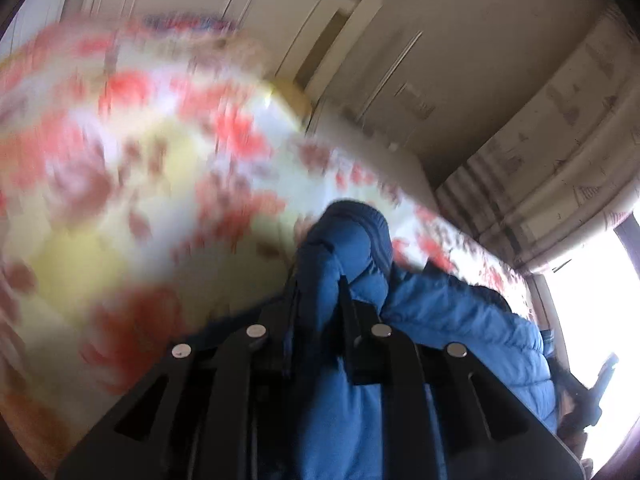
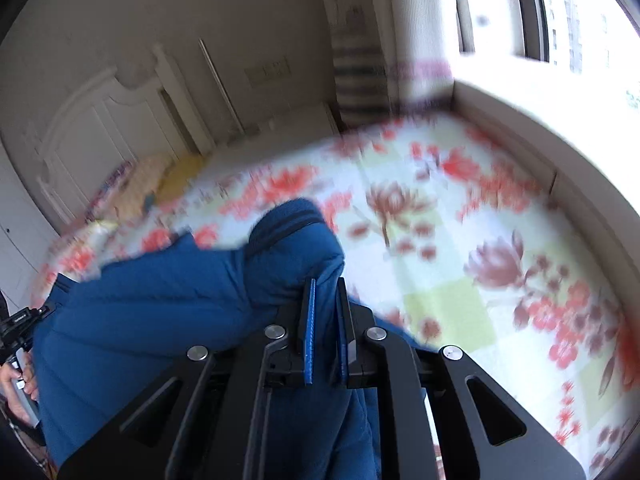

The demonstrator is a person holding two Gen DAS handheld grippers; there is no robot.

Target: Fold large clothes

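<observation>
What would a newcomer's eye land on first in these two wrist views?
The blue puffer jacket dominates the lower middle of both views, a bunched fold of it pinched in the left gripper and another in the right gripper, whose fingers are shut on the fabric. Behind it spreads the bed's floral sheet, red and mauve blossoms on pale green and white squares, blurred in both views. A bright window glares at the right view's upper right.

bed (image 2: 460, 240) with blurred floral sheet, blue padded jacket (image 2: 160, 300) apparently partly on it
</observation>
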